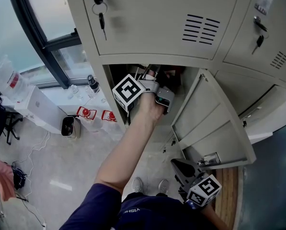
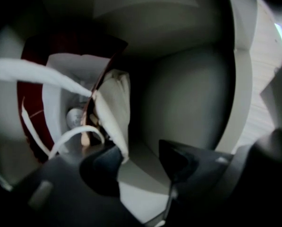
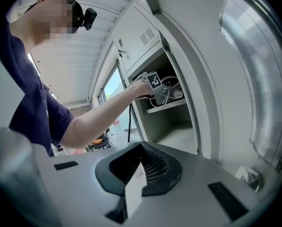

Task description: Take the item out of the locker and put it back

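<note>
Left claw: jaws wide apart with nothing gripped; only the bare shelf shows between them. Right claw: jaws together, empty, hanging low outside the locker.

Item: a red and white bag, by the look of it. It sits inside the locker, ahead and left of the left claw, free of both pads.

Risks (judgement)
- Door stands open just right of the reaching arm. A careless pull-back could knock it.
- The bag is soft and slumped. A pale fold hangs just beside the left claw's left jaw, so a close here might pinch only the fold, and the bag would sag or slip.
- Handle loop lies just ahead-left of that jaw. It could snag on withdrawal and drag the bag off the shelf.

Hidden or unclear
- The locker interior is dark in the head view, and the arm covers the bag there.
- The left gripper view is blurred and the bag's full outline is cut off.
- A round pale object inside the bag cannot be identified.
- Pick-up or put-back stage: cannot tell.
</note>
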### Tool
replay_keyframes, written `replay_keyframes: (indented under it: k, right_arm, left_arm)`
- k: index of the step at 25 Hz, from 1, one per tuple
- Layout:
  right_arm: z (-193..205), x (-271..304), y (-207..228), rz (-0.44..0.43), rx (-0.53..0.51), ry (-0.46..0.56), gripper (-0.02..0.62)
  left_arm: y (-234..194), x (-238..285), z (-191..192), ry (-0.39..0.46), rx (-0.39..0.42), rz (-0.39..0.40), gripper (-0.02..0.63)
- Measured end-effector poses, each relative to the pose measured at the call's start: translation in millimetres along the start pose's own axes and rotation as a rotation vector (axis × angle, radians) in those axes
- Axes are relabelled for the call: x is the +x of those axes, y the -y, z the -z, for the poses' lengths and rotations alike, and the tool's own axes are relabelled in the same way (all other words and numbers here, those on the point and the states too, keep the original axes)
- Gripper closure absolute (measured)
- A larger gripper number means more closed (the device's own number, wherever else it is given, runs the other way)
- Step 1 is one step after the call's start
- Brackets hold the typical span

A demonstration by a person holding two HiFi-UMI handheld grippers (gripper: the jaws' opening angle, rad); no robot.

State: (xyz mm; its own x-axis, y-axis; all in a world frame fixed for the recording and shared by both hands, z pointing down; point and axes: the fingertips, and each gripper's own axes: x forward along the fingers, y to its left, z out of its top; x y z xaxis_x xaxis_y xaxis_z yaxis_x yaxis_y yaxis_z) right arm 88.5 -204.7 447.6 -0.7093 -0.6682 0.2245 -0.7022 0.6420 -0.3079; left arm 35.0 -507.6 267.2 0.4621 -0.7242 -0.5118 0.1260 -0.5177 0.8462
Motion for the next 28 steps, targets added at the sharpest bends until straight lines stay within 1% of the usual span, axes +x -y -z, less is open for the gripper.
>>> replay_keyframes:
  k: [9, 15, 18, 23, 28]
  right_arm:
    - [5, 2, -7, -0.014, 0.007, -0.01, 0.598]
    - [6, 3, -10, -0.021, 0.008, -0.006, 0.598]
    - [5, 4, -10, -0.022, 0.009, -0.003, 0.598]
    - [10, 5, -14, -0.033, 0.017, -0.014, 0.598]
    - [10, 6, -18, -0.039, 0.014, -0.012, 0.598]
  left_arm:
    - [-1, -10, 3, 0.002, -0.014, -0.014, 0.371]
    - [6, -17, 7, -0.007, 0.0, -0.016, 0.354]
    - [8, -21, 9, -0.016, 0.011, -0.011, 0.354]
    - [19, -30, 15, -0.017, -0.009, 0.006, 0.354]
    - [30, -37, 25, -0.041, -0.001, 0.023, 0.354]
